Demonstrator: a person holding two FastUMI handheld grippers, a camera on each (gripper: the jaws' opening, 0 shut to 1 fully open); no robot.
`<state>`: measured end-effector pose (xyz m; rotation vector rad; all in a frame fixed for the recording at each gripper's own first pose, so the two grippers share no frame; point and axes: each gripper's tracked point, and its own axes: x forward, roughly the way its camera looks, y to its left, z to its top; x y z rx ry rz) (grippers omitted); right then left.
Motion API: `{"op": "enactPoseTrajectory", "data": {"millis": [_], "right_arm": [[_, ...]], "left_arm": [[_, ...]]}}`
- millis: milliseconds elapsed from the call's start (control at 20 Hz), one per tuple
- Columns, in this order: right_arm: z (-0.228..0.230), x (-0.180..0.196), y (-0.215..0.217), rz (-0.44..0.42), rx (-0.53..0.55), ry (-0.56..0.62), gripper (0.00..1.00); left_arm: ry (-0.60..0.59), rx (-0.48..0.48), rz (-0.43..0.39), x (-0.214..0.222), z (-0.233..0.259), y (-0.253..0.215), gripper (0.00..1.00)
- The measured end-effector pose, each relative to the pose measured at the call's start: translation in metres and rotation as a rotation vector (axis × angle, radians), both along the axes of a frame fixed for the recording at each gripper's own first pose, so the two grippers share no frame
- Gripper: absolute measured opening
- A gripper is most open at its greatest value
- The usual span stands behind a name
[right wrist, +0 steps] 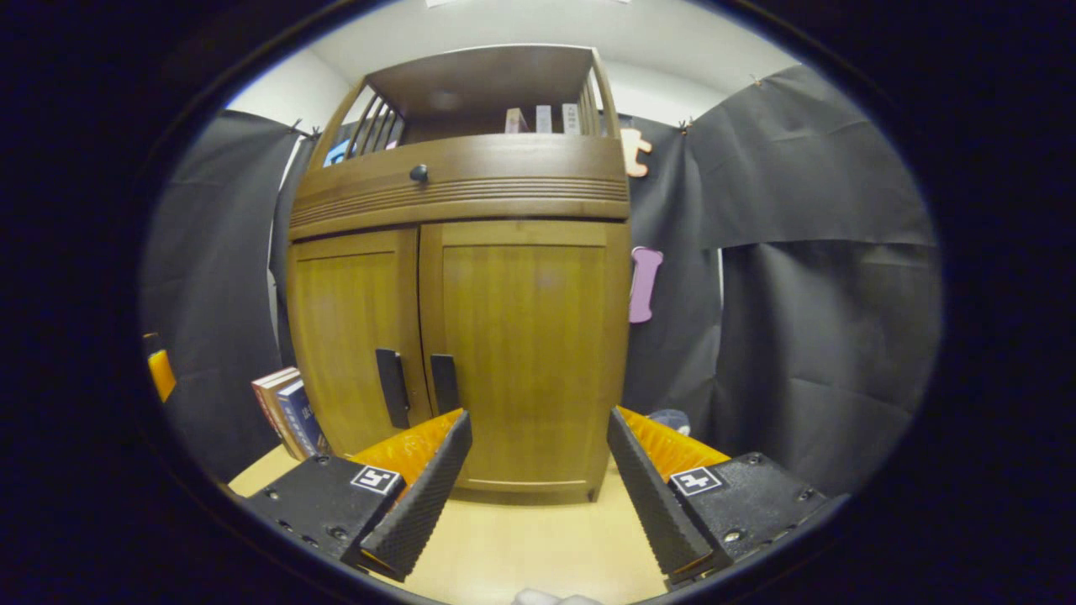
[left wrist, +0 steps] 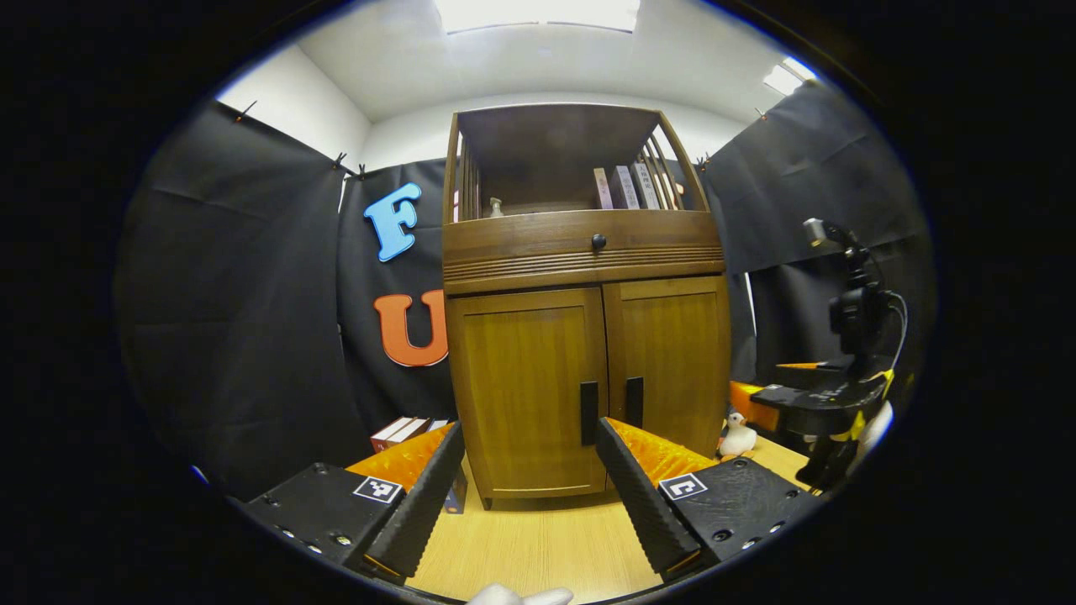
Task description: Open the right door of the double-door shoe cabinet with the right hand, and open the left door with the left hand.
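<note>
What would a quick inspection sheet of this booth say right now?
Surface: pale wooden floor, bare in front.
Job's things: brown wooden double-door cabinet; left door and right door both closed.
Clutter: stacked books beside the cabinet; small white duck figure.
Grippers: left hand-held gripper and right hand-held gripper open, short of the black door handles.
Cables: thin cable on the right hand-held gripper.
Surroundings: black cloth walls.

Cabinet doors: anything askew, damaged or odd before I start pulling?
Nothing stands out. The left door and right door both sit shut and flush, handles intact. The left gripper and right gripper are open, short of the cabinet.
</note>
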<state>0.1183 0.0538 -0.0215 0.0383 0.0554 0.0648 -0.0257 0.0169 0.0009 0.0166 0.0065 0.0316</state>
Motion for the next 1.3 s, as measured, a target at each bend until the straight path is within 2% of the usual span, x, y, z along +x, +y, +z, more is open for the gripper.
{"op": "enactPoseTrajectory", "data": {"millis": [200, 450, 500, 550, 600, 900, 950, 1000, 1050, 1150, 1300], "right_arm": [[-0.010, 0.051, 0.042, 0.087, 0.017, 0.029, 1.00], [-0.025, 0.107, 0.083, 0.158, -0.016, 0.058, 1.00], [-0.027, 0.117, 0.090, 0.165, -0.027, 0.066, 1.00], [-0.030, 0.129, 0.094, 0.163, -0.040, 0.074, 0.99], [-0.033, 0.139, 0.097, 0.165, -0.046, 0.082, 0.98], [-0.046, 0.173, 0.113, 0.173, -0.032, 0.138, 0.78], [-0.045, 0.175, 0.112, 0.168, -0.031, 0.129, 0.66], [-0.045, 0.179, 0.116, 0.170, -0.023, 0.114, 0.61], [-0.045, 0.179, 0.118, 0.164, -0.021, 0.116, 0.46], [-0.045, 0.179, 0.115, 0.141, -0.024, 0.110, 0.36], [-0.046, 0.178, 0.117, 0.161, -0.016, 0.126, 0.35]], "left_arm": [[0.010, 0.012, 0.067, 0.004, 0.001, 0.013, 0.96], [0.009, 0.024, 0.174, 0.004, 0.000, 0.035, 0.96], [0.011, 0.022, 0.195, 0.004, -0.002, 0.038, 1.00], [0.015, 0.022, 0.213, 0.004, -0.002, 0.041, 1.00], [0.019, 0.022, 0.229, 0.003, -0.003, 0.043, 0.96], [0.041, 0.022, 0.274, 0.003, -0.007, 0.049, 0.96], [0.044, 0.021, 0.272, 0.002, -0.008, 0.049, 0.96], [0.046, 0.024, 0.273, 0.001, -0.007, 0.050, 0.96], [0.047, 0.028, 0.275, 0.000, -0.007, 0.052, 0.96], [0.050, 0.022, 0.267, 0.000, -0.009, 0.054, 0.96], [0.064, 0.010, 0.233, 0.000, -0.014, 0.054, 0.96]]}}
